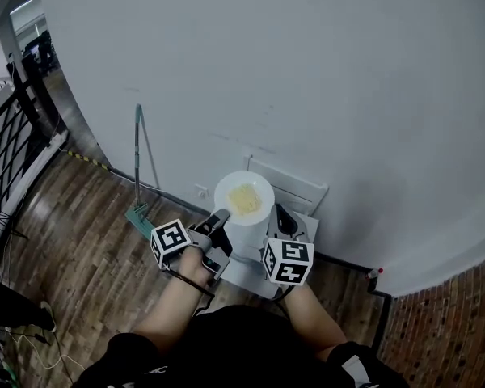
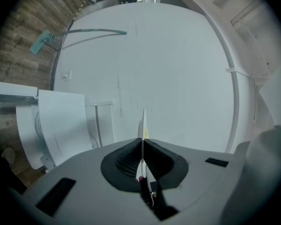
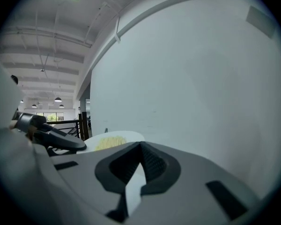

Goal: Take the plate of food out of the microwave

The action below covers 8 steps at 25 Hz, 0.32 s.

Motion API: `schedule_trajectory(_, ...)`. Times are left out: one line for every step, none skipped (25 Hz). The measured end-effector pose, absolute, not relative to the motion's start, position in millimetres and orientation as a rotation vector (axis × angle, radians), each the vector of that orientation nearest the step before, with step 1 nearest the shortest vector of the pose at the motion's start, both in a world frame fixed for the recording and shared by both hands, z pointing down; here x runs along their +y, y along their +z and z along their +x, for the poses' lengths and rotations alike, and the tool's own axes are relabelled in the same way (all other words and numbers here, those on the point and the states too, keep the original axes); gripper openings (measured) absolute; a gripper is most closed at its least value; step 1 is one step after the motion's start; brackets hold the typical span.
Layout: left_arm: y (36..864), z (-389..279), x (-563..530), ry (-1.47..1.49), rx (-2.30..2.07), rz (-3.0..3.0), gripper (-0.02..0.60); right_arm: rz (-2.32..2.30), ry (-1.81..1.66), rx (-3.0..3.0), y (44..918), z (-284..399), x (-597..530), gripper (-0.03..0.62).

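One round white plate carrying one heap of yellow food was held in the air in front of the white wall, above the one white microwave. Two tongs gripped it. The left tongs were pinched on its left rim, the plate showing edge-on between them. The right tongs were clamped on its right rim. One green long-handled floor tool leaned against the wall, standing on the wooden floor.

Head view steeply down; gripper views level, close; all share plate.
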State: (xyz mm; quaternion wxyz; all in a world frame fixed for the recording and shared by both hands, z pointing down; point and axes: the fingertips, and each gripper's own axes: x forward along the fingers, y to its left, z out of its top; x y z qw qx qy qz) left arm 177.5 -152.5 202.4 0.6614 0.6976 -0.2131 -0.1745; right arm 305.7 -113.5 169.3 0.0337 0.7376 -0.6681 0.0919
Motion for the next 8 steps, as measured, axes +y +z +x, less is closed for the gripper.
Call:
schedule_trajectory(199.4,180.3,-151.7,-0.393,-0.476,1.584,0.014,2.271,0.277,-2.054,167.5,306.8,-113.6,0.008)
schedule_trajectory(197.9,182.0,-151.3,-0.388,-0.474,1.593,0.014,2.274,0.273,-2.053,166.6,308.1,-113.8,0.008)
schedule_trajectory(197.4,183.1,-151.5,-0.382,-0.474,1.602,0.014,2.277,0.272,-2.05,166.6,309.7,-114.4,0.008)
schedule_trajectory(197.0,184.4,-152.1,-0.379,-0.475,1.608,0.014,2.28,0.27,-2.048,166.7,312.1,-115.4,0.008)
schedule_trajectory(196.1,186.3,-153.1,-0.38,-0.474,1.608,0.015,2.284,0.268,-2.045,166.7,315.1,-116.7,0.008)
schedule_trajectory(194.9,188.7,-154.2,-0.382,-0.472,1.606,0.014,2.289,0.265,-2.043,166.5,318.7,-118.1,0.008)
schedule_trajectory(193.7,191.1,-155.5,-0.386,-0.47,1.604,0.015,2.294,0.262,-2.041,166.0,322.5,-119.6,0.008)
schedule_trajectory(192.5,193.6,-156.8,-0.389,-0.468,1.601,0.014,2.299,0.258,-2.039,165.4,326.4,-121.1,0.008)
